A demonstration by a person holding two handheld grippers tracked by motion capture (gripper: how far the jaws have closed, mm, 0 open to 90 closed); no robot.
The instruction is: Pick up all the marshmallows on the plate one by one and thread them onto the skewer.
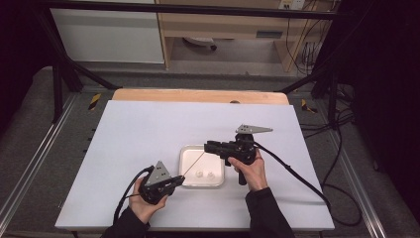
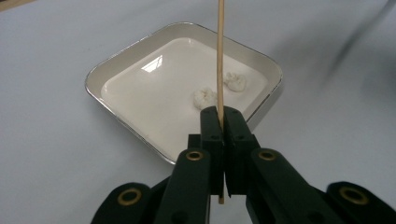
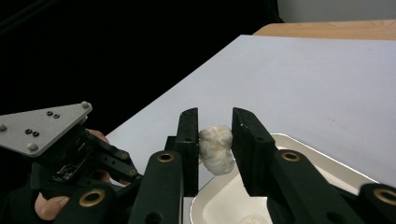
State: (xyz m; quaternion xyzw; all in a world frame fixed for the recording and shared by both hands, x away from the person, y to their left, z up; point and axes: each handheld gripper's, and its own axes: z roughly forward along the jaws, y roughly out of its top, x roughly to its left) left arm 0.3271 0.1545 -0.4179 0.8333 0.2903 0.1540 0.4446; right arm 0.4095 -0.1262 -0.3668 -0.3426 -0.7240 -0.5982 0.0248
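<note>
My left gripper [image 2: 219, 122] clamps the skewer [image 2: 219, 56] over the tray [image 1: 184, 153], right gripper [image 3: 215, 140] pinches a white lump [image 3: 215, 148] w/ skewer tip nearby: off-centre push could tear it.

Black tongs [image 1: 179, 181], dark sleeves [image 1: 267, 213]

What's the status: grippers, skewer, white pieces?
Left gripper shut on wooden skewer, aimed over the tray. Right gripper shut on one white piece above tray. Two white pieces left in tray. Nothing in the way.
</note>
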